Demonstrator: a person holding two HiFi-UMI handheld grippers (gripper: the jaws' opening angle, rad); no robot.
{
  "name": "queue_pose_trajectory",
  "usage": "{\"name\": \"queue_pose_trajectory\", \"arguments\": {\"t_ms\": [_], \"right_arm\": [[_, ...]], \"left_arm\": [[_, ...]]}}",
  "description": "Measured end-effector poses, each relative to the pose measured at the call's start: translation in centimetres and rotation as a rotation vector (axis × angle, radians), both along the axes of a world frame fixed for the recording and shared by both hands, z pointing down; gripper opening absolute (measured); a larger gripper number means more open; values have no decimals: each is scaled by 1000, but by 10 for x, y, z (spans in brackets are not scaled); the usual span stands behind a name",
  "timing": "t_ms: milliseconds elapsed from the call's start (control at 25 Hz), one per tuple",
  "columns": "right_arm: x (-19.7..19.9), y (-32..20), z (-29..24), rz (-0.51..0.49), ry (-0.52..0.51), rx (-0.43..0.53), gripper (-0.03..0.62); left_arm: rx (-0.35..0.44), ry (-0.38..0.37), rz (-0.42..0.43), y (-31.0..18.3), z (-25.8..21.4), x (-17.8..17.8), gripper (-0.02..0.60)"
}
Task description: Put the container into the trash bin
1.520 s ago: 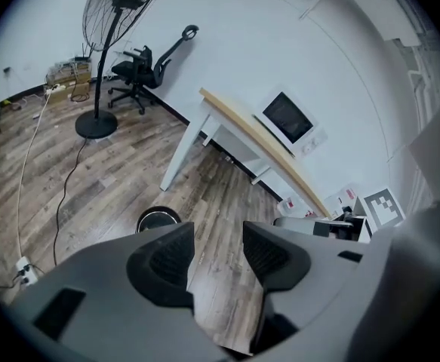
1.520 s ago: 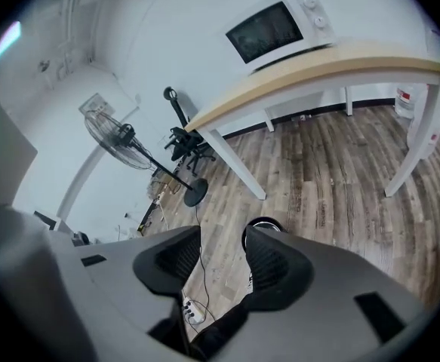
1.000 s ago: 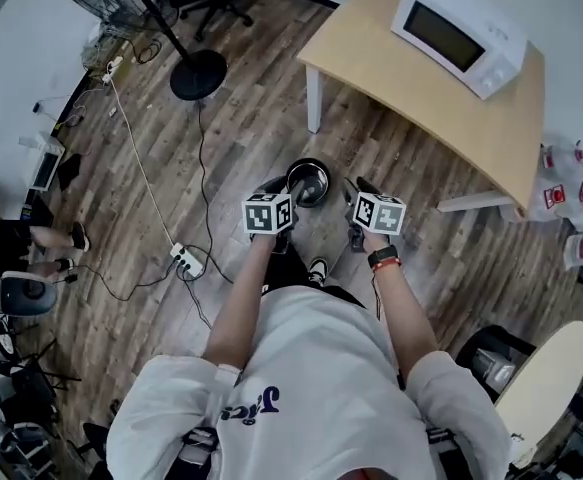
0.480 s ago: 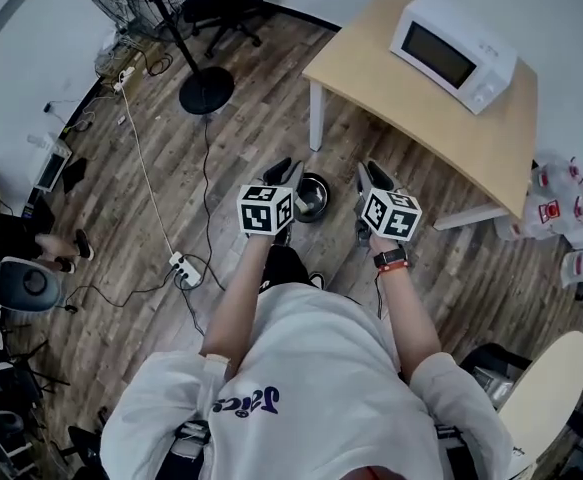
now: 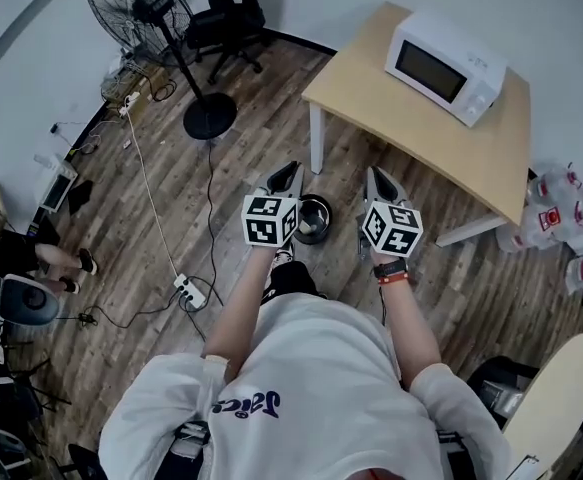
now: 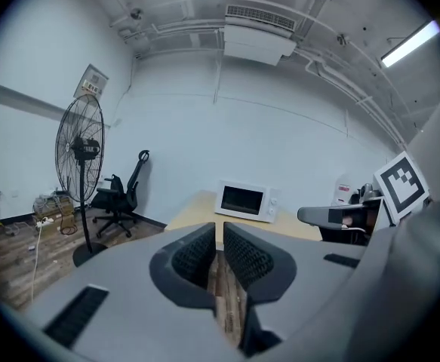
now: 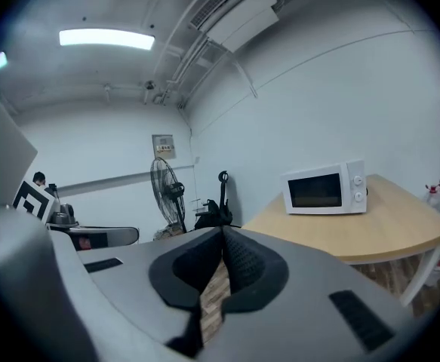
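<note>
Head view: trash bin (image 5: 313,218) mid-frame between left gripper (image 5: 291,169), jaws closing on nothing, and right gripper (image 5: 374,173), jaws together, empty. Judged best: avoid nudging it.

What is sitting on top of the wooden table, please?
A white microwave stands on the wooden table, toward its wall-side edge. The rest of the visible tabletop looks bare. The patch beneath the microwave is covered.
</note>
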State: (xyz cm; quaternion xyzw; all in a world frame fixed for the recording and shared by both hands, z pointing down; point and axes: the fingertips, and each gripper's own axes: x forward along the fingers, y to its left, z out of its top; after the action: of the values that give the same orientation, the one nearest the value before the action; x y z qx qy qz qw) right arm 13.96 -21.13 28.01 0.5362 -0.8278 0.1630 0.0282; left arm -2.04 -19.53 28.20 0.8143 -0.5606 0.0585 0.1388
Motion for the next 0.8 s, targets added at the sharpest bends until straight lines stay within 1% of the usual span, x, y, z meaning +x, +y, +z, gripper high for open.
{"name": "queue_pose_trajectory", "arguments": {"t_ms": [120, 320, 600, 680, 800], "right_arm": [[4, -2, -9, 9, 4, 25, 15], [3, -2, -16, -7, 53, 60, 15], [2, -3, -12, -19, 36, 59, 15], [1, -4, -9, -24, 30, 55, 14], [-1, -8, 1, -28, 17, 37, 15]], "left_arm": [[41, -8, 6, -4, -14, 4, 41], [64, -14, 18, -7, -22, 11, 34], [67, -1, 21, -7, -20, 14, 31], [63, 9, 23, -8, -17, 15, 21], [43, 26, 50, -9, -8, 16, 20]]}}
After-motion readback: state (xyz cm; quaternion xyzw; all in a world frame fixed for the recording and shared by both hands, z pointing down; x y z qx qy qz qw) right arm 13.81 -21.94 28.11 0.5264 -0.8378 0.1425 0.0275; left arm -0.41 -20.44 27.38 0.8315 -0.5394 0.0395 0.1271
